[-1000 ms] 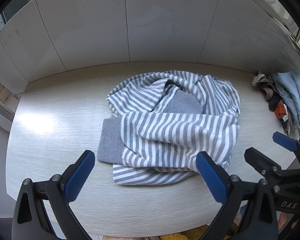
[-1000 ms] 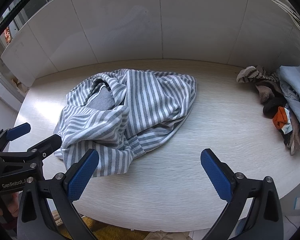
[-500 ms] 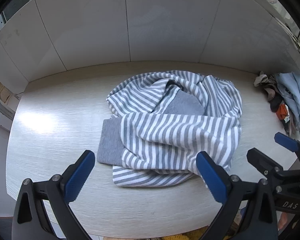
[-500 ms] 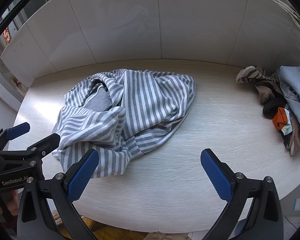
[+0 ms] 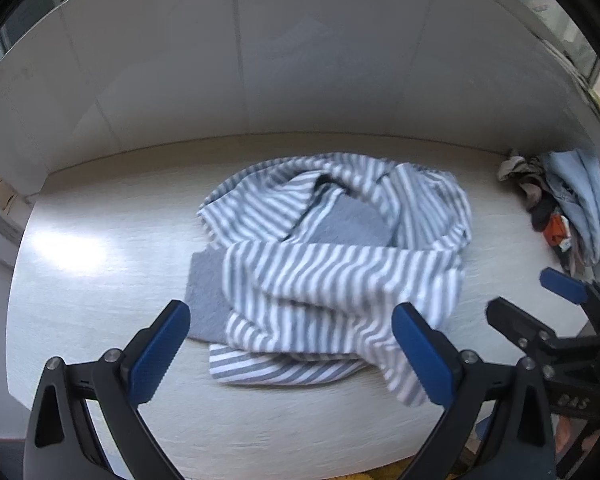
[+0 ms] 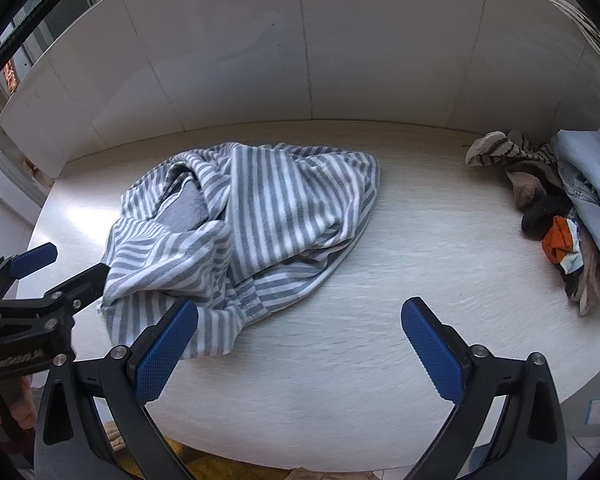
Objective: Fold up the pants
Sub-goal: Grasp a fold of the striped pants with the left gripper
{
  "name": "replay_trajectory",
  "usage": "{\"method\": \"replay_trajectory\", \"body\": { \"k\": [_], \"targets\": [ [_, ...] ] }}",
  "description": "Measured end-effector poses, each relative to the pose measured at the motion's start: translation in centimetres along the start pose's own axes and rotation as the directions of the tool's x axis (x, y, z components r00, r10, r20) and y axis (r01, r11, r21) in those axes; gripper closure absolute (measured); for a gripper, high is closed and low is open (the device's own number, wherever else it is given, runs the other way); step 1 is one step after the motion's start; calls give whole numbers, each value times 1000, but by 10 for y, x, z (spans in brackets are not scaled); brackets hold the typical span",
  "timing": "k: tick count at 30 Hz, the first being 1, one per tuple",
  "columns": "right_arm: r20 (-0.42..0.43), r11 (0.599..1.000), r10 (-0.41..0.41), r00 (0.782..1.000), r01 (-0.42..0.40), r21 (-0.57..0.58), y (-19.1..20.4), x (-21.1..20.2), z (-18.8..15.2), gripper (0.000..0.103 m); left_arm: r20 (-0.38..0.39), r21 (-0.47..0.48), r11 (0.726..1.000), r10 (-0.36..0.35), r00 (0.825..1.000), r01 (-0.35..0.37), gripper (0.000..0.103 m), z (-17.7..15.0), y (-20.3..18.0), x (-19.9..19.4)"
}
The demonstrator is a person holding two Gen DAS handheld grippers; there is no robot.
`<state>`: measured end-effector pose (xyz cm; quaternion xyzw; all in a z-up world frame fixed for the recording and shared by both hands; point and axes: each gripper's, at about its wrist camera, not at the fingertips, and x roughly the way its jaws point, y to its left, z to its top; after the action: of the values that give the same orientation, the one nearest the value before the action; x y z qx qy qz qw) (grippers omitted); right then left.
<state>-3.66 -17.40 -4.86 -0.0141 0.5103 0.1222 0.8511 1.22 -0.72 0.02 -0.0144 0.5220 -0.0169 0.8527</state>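
Pants [image 5: 340, 276], one striped crumpled pair, lie mid-frame on the surface [image 5: 100, 280]; two tongs, left [image 5: 288, 344] and right [image 6: 300, 344], gape wide, empty.

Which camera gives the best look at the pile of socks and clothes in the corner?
The right wrist view. There the pile of socks and clothes is sharp enough to tell striped socks, an orange piece and pale blue fabric apart. In the left wrist view the same pile sits squeezed against the right edge, smaller and blurred.
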Motion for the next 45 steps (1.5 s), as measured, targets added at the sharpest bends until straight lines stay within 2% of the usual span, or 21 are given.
{"method": "replay_trajectory", "body": {
  "k": [8, 12, 17, 21, 24, 29, 32, 37, 43, 45],
  "targets": [
    [20, 999, -40, 999, 41, -22, -18, 13, 25, 0, 54, 87, 995, -51, 997, 46, 1, 12, -33, -9],
    [10, 998, -46, 999, 47, -34, -29, 24, 36, 0, 20, 127, 990, -60, 998, 57, 1, 13, -51, 1],
    [-17, 997, -49, 999, 48, -63, -41, 40, 44, 0, -46, 104, 994, -29, 999, 34, 2, 11, -60, 28],
    [-34, 997, -35, 999, 33, -64, -50, 49, 47, 0, -45, 101, 995, 27, 999, -23, 5, 12, -69, 44],
    [-42, 997, -22, 999, 18, -76, -55, 54, 47, 0, -56, 110, 993, 59, 997, -52, 22, 10, -76, 52],
    [-47, 996, 5, 999, -10, -94, -54, 64, 45, 0, -80, 116, 993, 41, 996, -31, 66, 5, -78, 56],
    [-52, 995, 27, 998, -32, -95, -53, 67, 44, 0, -56, 88, 996, 23, 998, -18, 80, 6, -70, 48],
    [-50, 993, 41, 998, -46, -109, -39, 66, 40, 0, -11, 3, 1000, 9, 1000, -9, 86, 11, -43, 27],
    [-56, 994, 58, 997, -63, -93, -28, 68, 40, 0, 66, -93, 994, 55, 996, -49, 87, 16, -3, -8],
    [-65, 993, 85, 994, -90, -75, -24, 69, 42, 4, 86, -123, 990, 81, 993, -70, 87, 22, 11, -15]
  ]
}}
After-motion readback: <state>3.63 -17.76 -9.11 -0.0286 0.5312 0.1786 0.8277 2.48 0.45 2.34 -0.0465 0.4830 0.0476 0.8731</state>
